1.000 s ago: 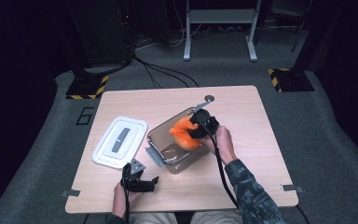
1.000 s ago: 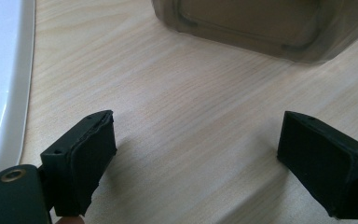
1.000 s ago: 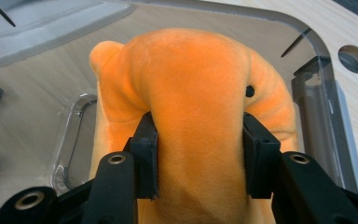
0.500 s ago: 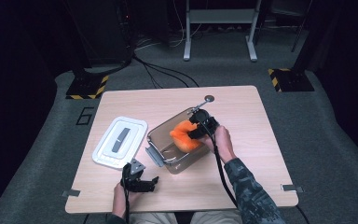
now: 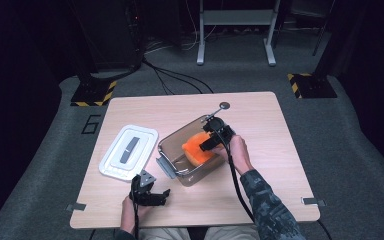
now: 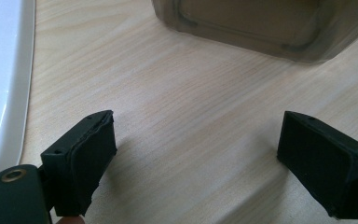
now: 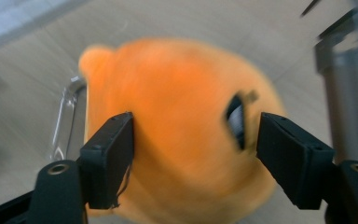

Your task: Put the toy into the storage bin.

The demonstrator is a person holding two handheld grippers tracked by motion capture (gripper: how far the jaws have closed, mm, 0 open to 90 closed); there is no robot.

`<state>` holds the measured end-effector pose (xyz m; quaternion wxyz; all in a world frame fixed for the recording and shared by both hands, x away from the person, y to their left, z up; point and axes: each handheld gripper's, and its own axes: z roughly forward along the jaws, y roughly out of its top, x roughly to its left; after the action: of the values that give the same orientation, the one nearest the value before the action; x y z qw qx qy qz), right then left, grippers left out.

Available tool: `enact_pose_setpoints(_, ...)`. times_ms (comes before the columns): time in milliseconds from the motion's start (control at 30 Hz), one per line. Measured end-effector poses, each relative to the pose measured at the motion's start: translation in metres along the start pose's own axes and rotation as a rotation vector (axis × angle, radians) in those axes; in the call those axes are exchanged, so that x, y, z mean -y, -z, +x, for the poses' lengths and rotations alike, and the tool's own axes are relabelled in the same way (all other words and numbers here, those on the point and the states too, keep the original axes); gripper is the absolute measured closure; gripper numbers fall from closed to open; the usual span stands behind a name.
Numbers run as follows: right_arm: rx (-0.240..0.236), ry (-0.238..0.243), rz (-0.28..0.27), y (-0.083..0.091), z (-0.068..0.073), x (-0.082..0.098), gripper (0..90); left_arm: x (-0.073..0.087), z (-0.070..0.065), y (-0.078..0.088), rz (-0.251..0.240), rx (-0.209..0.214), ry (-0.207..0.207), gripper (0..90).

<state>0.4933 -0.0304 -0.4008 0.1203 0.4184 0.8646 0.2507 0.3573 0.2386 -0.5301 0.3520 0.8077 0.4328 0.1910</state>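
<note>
Wooden table (image 5: 280, 150) – one clear box (image 5: 177, 145), one white lid (image 5: 128, 151), one orange toy (image 5: 198, 150). Right gripper (image 7: 193, 158) has just been opening, jaws seemingly off the toy; left gripper (image 6: 196, 163) gapes empty.

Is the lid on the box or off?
Off. The white lid lies on the table beside the open box.

I work in a dim lab or recording studio: my pale wooden table (image 5: 260, 130) stands mid-frame on grey carpet (image 5: 360, 165), a "6" (image 5: 90, 124) marked at its left. Yellow-and-black striped stand bases (image 5: 94, 93) sit at upper left and right, with black cables (image 5: 172, 77) and a metal frame (image 5: 235, 30) at top.
</note>
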Motion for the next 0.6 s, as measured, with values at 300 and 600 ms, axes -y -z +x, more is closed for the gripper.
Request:
enact_pose_setpoints(300, 0.012, 0.005, -0.088, 0.029, -0.007, 0.002, 14.1, 0.0, 0.0, 0.0, 0.001, 0.003, 0.0, 11.0)
enact_pose_setpoints(600, 0.01, 0.0, -0.182, 0.057, -0.018, 0.022, 6.8, 0.0, 0.0, 0.0, 0.002, 0.003, 0.0, 11.0)
